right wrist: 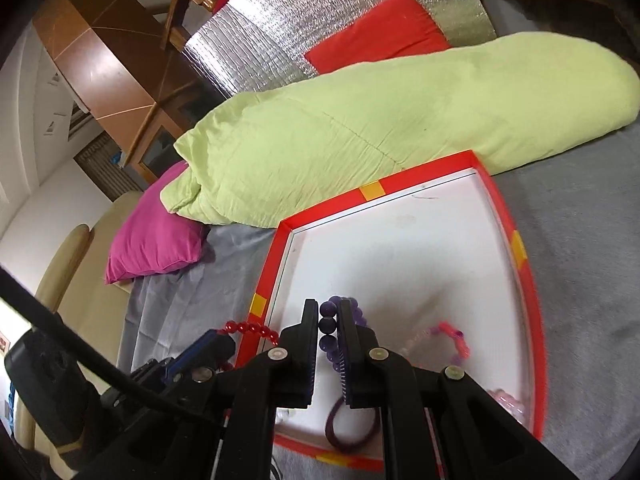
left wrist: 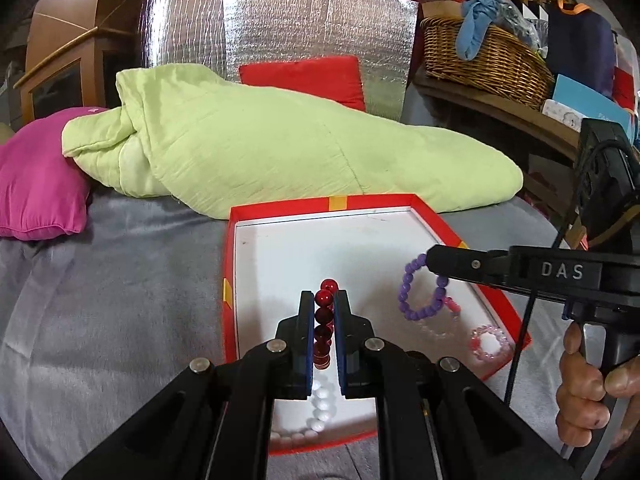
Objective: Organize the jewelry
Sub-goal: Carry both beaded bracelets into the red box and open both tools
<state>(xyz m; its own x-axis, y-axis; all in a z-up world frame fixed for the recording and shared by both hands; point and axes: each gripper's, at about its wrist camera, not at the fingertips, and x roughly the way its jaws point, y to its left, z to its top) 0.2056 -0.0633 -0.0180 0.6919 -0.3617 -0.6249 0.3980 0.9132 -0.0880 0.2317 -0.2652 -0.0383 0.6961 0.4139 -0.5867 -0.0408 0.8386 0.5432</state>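
Observation:
A red box lid with a white floor (left wrist: 280, 260) (right wrist: 372, 190) lies on the grey bed cover. My left gripper (left wrist: 324, 296) (right wrist: 216, 338) is shut on a red bead bracelet (left wrist: 323, 322) (right wrist: 252, 328), held above the lid's left part. My right gripper (right wrist: 327, 303) (left wrist: 430, 261) is shut on a purple bead bracelet (right wrist: 327, 324) (left wrist: 414, 294), whose loop hangs over the lid's right side. In the lid lie a white bead bracelet (left wrist: 320, 404), a pink clear bracelet (left wrist: 490, 342) (right wrist: 504, 398), a small pink piece (right wrist: 452, 332) and a dark purple band (right wrist: 352, 428).
A light green quilt (left wrist: 280, 140) lies just behind the lid, with a magenta pillow (left wrist: 36, 184) to its left and a red cushion (left wrist: 304, 76) against a silver foil panel. A wicker basket (left wrist: 480, 60) stands on a shelf at the right. A hand (left wrist: 584, 380) grips the right tool's handle.

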